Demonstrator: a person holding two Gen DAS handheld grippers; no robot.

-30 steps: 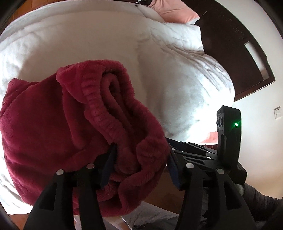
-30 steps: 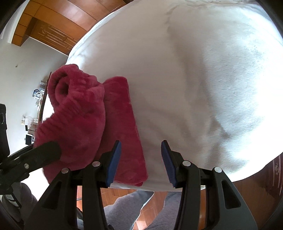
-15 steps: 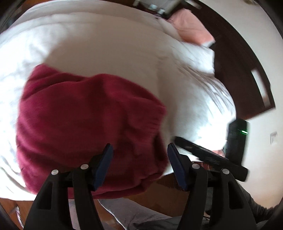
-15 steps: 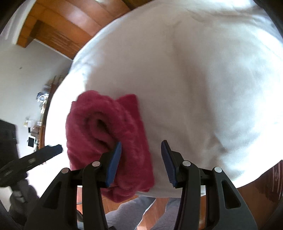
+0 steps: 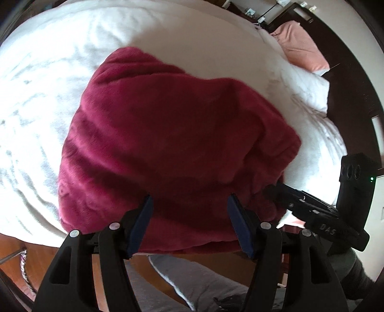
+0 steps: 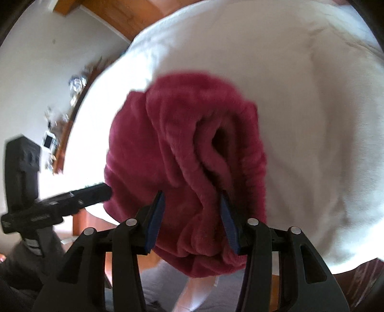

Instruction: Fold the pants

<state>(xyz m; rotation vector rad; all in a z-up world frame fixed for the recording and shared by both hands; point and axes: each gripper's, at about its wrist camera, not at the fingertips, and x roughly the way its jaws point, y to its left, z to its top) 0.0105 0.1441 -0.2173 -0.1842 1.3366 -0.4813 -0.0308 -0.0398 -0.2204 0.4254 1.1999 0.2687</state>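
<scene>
Burgundy fleece pants (image 5: 180, 134) lie folded in a thick bundle on the white bed (image 5: 48, 96), close to its near edge. My left gripper (image 5: 192, 211) hovers over the bundle's near side, open, its pads clear of the fabric. In the right wrist view the pants (image 6: 187, 144) show their rolled folds and waistband end. My right gripper (image 6: 192, 211) straddles one of those folds and its jaws are closing, with fleece between the pads. From the left wrist view, the right gripper (image 5: 271, 189) noses into the bundle's right edge.
A pink pillow (image 5: 300, 45) and dark headboard (image 5: 348, 96) are at the bed's far right. Grey-trousered legs (image 5: 192, 276) of the person stand against the bed's near edge. Wooden floor (image 6: 134, 16) and a cluttered shelf (image 6: 72, 96) lie beyond the bed.
My left gripper let go of the raised fold, and the pants dropped into a flat bundle. My right gripper swung left from the bare sheet onto the pants.
</scene>
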